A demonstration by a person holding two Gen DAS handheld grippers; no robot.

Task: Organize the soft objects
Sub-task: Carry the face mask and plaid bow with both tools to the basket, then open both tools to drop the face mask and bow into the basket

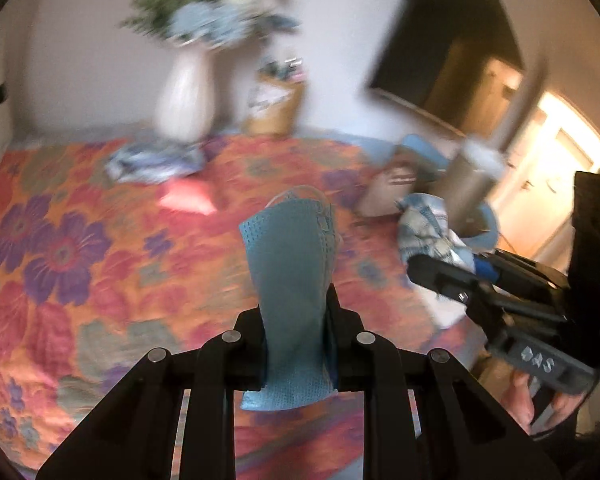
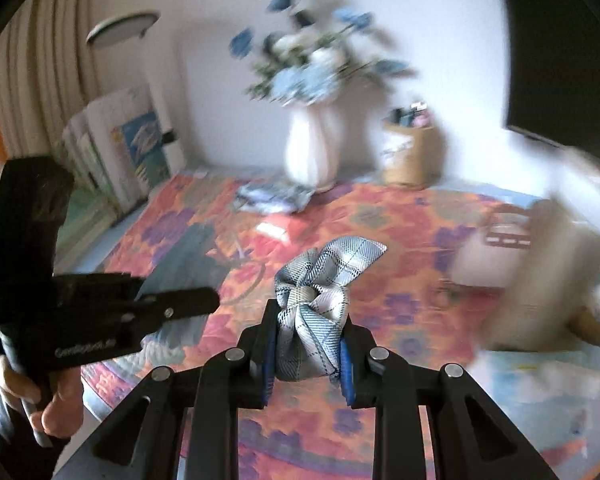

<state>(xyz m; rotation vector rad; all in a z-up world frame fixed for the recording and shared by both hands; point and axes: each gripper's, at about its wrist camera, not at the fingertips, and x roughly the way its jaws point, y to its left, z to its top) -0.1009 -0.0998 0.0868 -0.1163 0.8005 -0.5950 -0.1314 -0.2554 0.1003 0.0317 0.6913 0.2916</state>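
My left gripper (image 1: 296, 312) is shut on a blue face mask (image 1: 290, 264), which stands up between the pads above the floral tablecloth (image 1: 80, 264). My right gripper (image 2: 309, 332) is shut on a bunched light-blue checked cloth (image 2: 320, 280), also held off the table. Seen from the left wrist, the right gripper (image 1: 440, 268) shows at the right edge with the checked cloth (image 1: 424, 228) in it. In the right wrist view the left gripper (image 2: 172, 304) is at the left with the mask (image 2: 184, 256) dark and blurred beyond it.
A white vase of blue flowers (image 1: 184, 100) and a small brown basket (image 1: 276, 108) stand at the back by the wall. A crumpled blue-white cloth (image 1: 156, 160) and a pink item (image 1: 188, 200) lie near the vase. Bags (image 1: 388, 192) crowd the right side.
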